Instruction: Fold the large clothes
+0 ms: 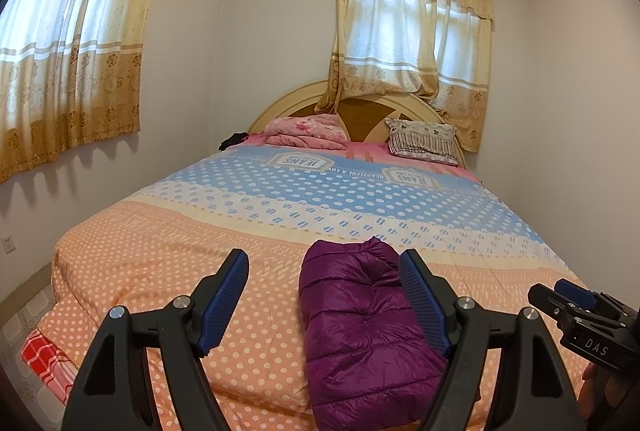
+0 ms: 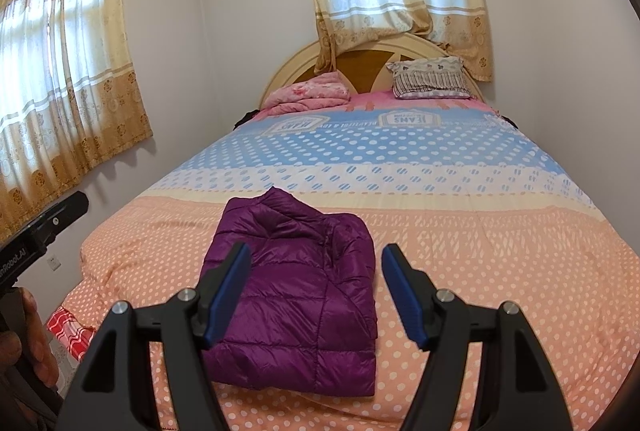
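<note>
A purple quilted puffer jacket (image 1: 360,327) lies folded into a compact rectangle on the near end of the bed (image 1: 160,263); it also shows in the right wrist view (image 2: 296,295). My left gripper (image 1: 324,263) is open and empty, held above the bed's foot, its right finger over the jacket's right side. My right gripper (image 2: 316,259) is open and empty above the jacket's right half. The right gripper also shows at the right edge of the left wrist view (image 1: 576,295).
The bed's polka-dot cover (image 2: 480,263) runs to a curved headboard (image 2: 360,59). A folded pink blanket (image 2: 312,95) and a striped pillow (image 2: 432,79) lie at the head. Curtained windows (image 1: 68,43) on the left and back walls. A red checked cloth (image 1: 44,355) hangs at the bed's near left corner.
</note>
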Motion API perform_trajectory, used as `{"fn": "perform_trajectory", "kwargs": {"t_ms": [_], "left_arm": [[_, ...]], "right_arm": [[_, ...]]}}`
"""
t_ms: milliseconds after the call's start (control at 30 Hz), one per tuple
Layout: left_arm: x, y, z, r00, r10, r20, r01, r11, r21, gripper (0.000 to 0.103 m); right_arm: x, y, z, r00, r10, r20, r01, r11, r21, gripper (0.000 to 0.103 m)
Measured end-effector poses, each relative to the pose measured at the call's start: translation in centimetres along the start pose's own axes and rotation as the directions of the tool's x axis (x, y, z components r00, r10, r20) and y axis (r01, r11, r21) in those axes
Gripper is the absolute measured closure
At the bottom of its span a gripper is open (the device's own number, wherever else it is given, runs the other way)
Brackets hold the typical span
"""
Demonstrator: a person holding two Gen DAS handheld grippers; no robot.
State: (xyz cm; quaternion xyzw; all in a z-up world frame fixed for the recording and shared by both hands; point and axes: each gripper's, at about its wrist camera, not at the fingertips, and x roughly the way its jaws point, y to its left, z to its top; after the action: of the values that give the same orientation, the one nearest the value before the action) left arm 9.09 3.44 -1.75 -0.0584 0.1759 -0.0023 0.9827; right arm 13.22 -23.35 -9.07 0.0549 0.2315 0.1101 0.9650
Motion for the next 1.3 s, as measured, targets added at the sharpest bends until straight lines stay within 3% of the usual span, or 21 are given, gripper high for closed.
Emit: {"fn": "perform_trajectory", "kwargs": {"t_ms": [1300], "left_arm": [[1.5, 0.6, -0.4, 0.998, 0.011, -0.063, -0.01, 1.0, 0.005, 0.025]], "right_arm": [[0.5, 0.7, -0.7, 1.0, 0.011, -0.015, -0.011, 1.0, 0.005, 0.031]]}}
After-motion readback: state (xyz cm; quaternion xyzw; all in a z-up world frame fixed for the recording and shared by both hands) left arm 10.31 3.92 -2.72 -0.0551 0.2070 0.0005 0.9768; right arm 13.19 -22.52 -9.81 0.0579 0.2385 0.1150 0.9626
